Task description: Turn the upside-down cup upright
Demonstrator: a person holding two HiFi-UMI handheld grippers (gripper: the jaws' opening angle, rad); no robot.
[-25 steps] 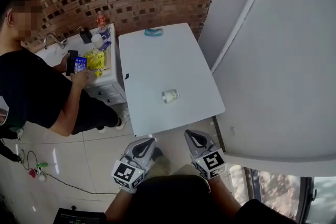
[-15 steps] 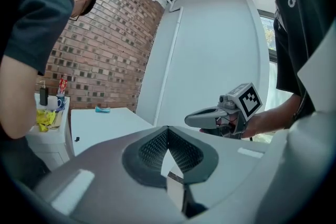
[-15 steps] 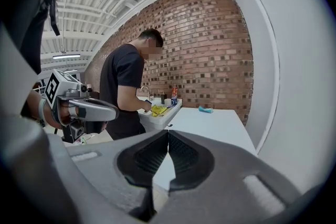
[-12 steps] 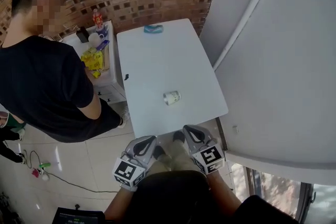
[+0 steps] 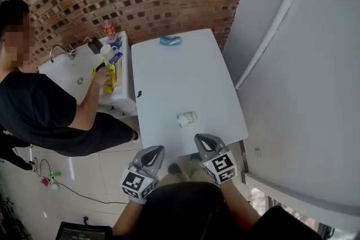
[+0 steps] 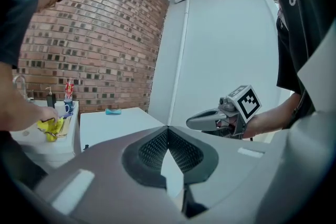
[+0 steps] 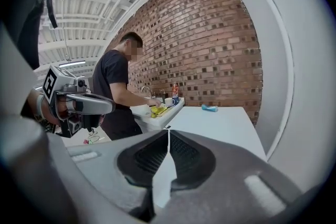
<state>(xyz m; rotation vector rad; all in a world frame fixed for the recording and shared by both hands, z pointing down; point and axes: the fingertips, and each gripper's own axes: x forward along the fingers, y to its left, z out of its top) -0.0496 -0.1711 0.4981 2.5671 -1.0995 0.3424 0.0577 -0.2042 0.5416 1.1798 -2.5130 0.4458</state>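
Observation:
A small white cup (image 5: pixel 187 118) rests on the white table (image 5: pixel 169 76) near its front edge and looks tipped on its side. Both grippers hang below that edge, apart from the cup. In the head view my left gripper (image 5: pixel 154 150) is at lower left and my right gripper (image 5: pixel 202 139) just under the table's front edge. Each one's jaws meet at the tip with nothing between them. In the left gripper view my left gripper (image 6: pixel 168 127) hides the cup, and the right gripper (image 6: pixel 206 120) shows beside it. The right gripper (image 7: pixel 168 131) view shows the left gripper (image 7: pixel 86 104) at left.
A person in black (image 5: pixel 39 115) stands at a sink counter (image 5: pixel 79 73) left of the table, handling a yellow item (image 5: pixel 110 72). A bottle (image 5: pixel 108 28) stands on the counter. A blue object (image 5: pixel 170 40) lies at the table's far end. Brick wall behind, white wall (image 5: pixel 304 64) on the right.
The person at the counter has shifted and now reaches to the yellow item. My right gripper has edged closer to the table's front edge. The cup has not moved.

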